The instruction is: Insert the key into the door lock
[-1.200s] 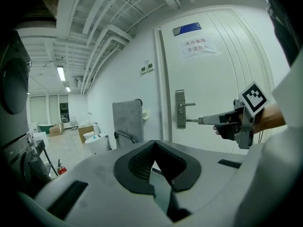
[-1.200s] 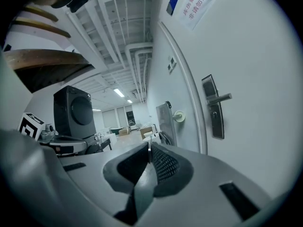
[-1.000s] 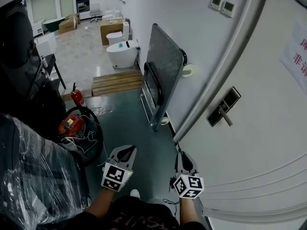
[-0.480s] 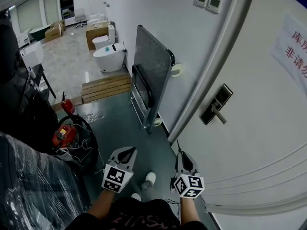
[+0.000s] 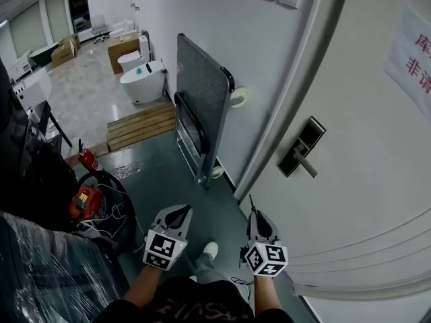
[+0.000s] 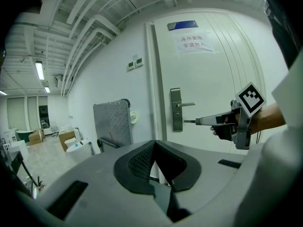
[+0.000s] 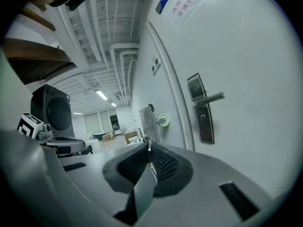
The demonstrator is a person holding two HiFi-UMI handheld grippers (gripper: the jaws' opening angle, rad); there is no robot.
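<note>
Right gripper view: the key is clamped in the right gripper jaws, blade forward; the door lock is located ahead-right, well apart.

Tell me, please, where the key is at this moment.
The key is pinched in the right gripper's shut jaws. In the head view it sits at lower right, well below the lock plate.

Key in tool, lock beyond

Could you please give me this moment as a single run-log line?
right gripper: shut on key | left gripper: shut, empty | door lock: key not yet inserted, held apart from it
</note>
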